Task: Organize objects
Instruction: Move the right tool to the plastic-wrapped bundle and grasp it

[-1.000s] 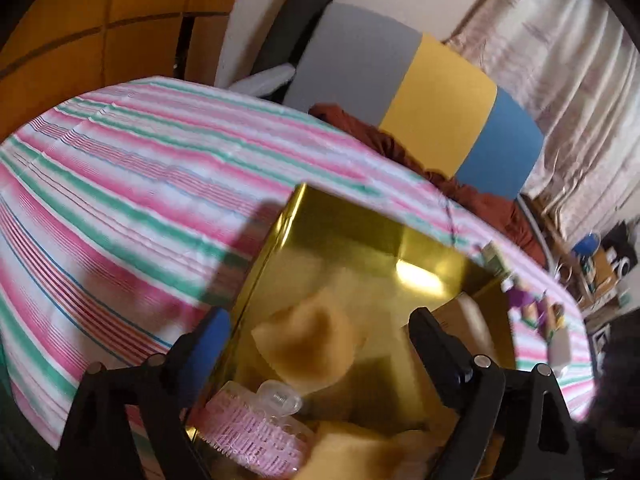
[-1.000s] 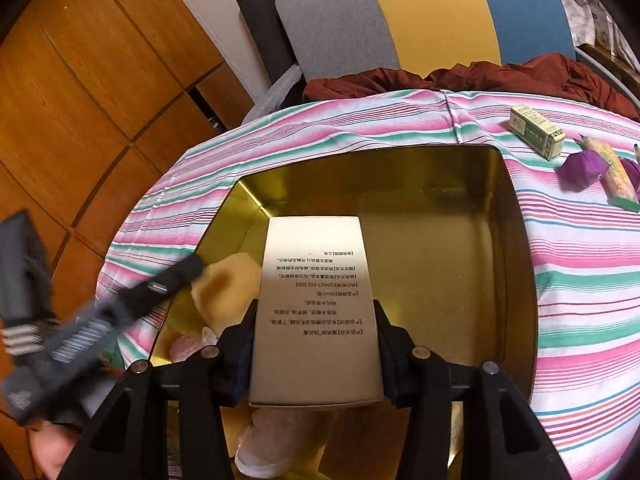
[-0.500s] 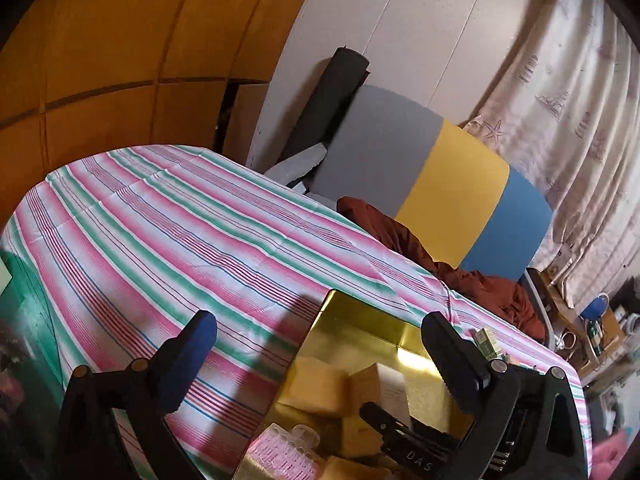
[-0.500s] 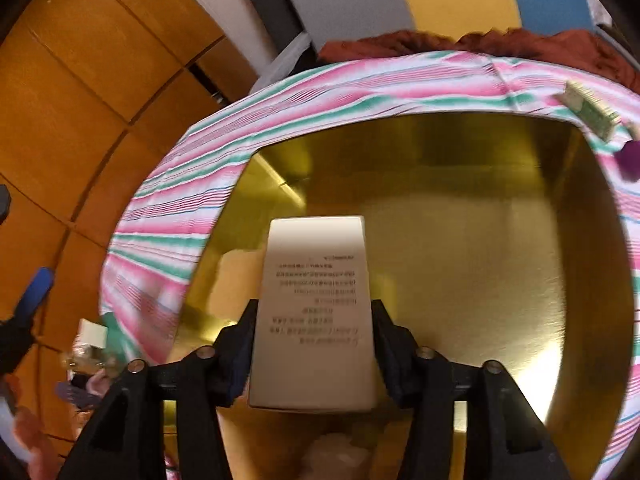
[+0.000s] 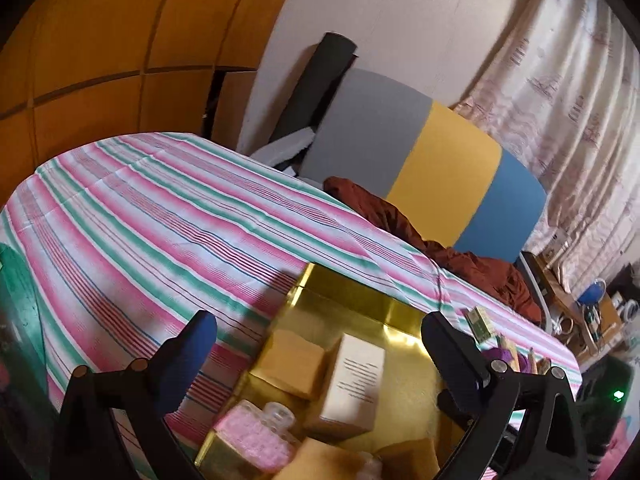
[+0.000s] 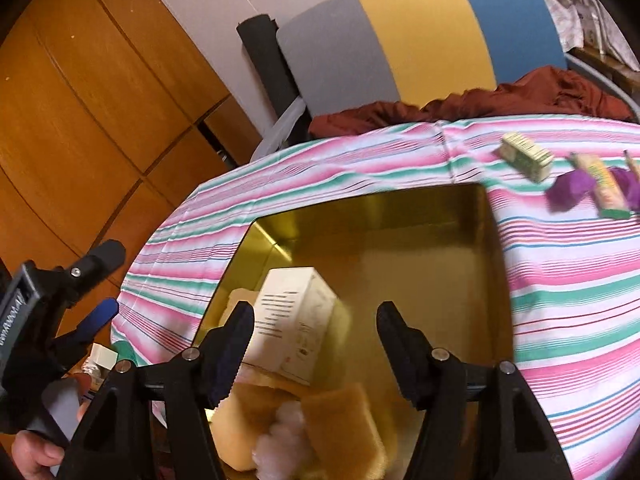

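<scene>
The right gripper has its jaws opening, nothing pressed between them; the left gripper stands wide and empty. Below both, the white box with printed text lies tilted in the gold tin, near its left wall, leaving bare floor rightward.

Right gripper opening over gold tin (white carton inside, released).

Probably home: curtains, striped tablecloth.
</scene>
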